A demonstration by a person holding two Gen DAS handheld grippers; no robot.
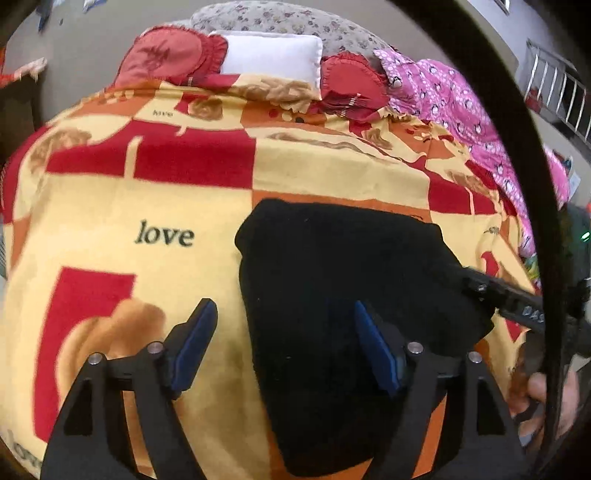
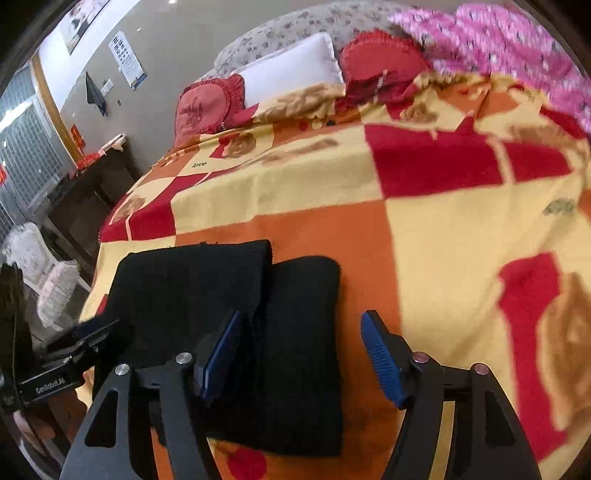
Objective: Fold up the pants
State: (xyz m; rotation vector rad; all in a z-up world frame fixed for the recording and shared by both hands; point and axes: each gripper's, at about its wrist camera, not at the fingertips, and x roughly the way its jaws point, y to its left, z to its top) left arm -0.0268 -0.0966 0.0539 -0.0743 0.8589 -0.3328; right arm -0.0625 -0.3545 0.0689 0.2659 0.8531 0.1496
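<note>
Black pants [image 1: 343,288] lie folded in a compact stack on the yellow, red and orange blanket [image 1: 147,199]. In the right wrist view the pants [image 2: 295,350] show two layers, the upper one to the left. My left gripper [image 1: 284,332] is open and empty, its right finger over the pants' left part. My right gripper [image 2: 299,343] is open and empty, just above the pants' near right part. The right gripper also shows in the left wrist view [image 1: 476,284] at the pants' right edge. The left gripper shows in the right wrist view [image 2: 92,332] at their left edge.
Red ruffled cushions [image 1: 166,59], a white pillow [image 1: 273,55] and a floral pillow [image 1: 280,18] lie at the head of the bed. A pink patterned quilt [image 1: 454,99] runs along the right side. A dark wooden table [image 2: 92,184] stands left of the bed.
</note>
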